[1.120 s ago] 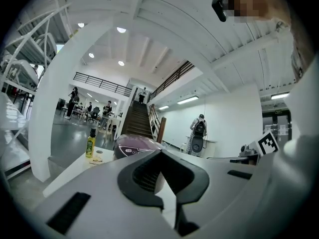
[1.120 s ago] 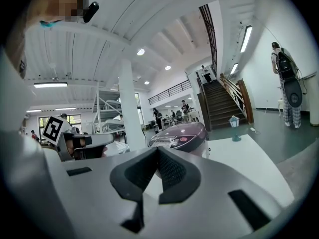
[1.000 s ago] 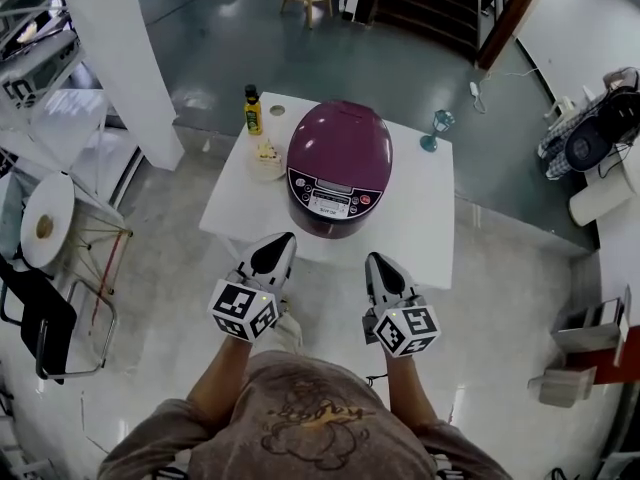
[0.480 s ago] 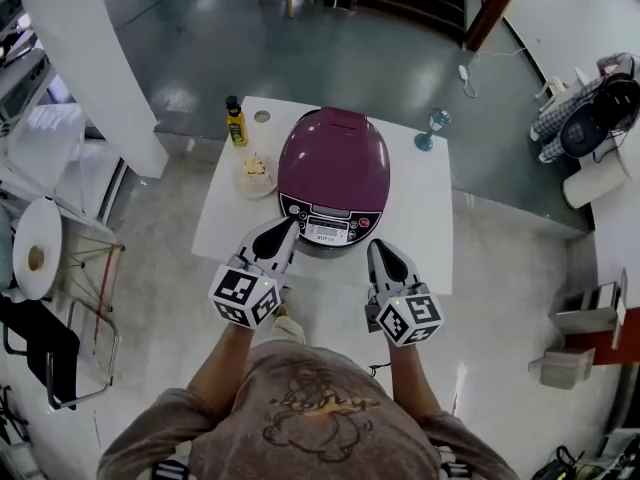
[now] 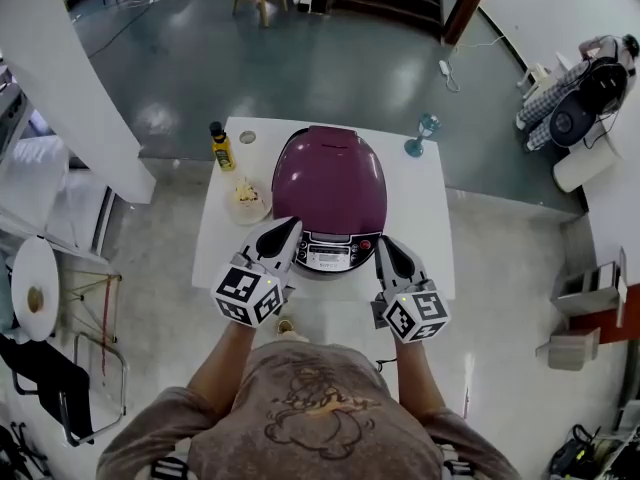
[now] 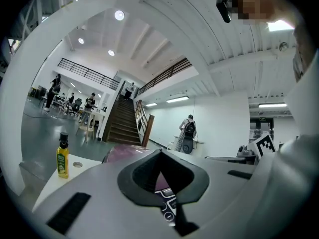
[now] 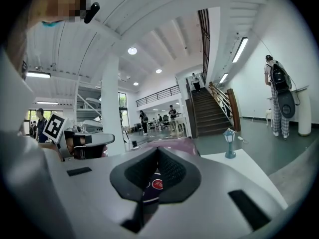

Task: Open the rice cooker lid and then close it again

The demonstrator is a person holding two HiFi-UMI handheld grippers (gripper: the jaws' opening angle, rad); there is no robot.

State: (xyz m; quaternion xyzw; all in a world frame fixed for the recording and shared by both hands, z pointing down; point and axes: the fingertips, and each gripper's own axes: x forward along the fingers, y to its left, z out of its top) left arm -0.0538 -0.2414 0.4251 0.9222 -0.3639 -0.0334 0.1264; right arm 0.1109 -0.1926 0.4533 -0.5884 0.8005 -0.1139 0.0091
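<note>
The left claw (image 5: 283, 230) and the right claw (image 5: 386, 248) are both closed, tips together, with nothing gripped. They flank the control panel (image 5: 330, 256) at the front of a purple rice cooker (image 5: 330, 183). From overhead it is unclear whether either claw touches the cooker.

In both gripper views the claw's grey body fills the lower frame. Only a sliver of the panel shows through the gap behind the tips.

The cooker sits mid-table (image 5: 425, 218) with its lid (image 5: 332, 173) down. To its left are a yellow bottle (image 5: 221, 146) and a small dish (image 5: 245, 200) whose contents are too small to make out. To its right is a teal ornament (image 5: 423, 133).
</note>
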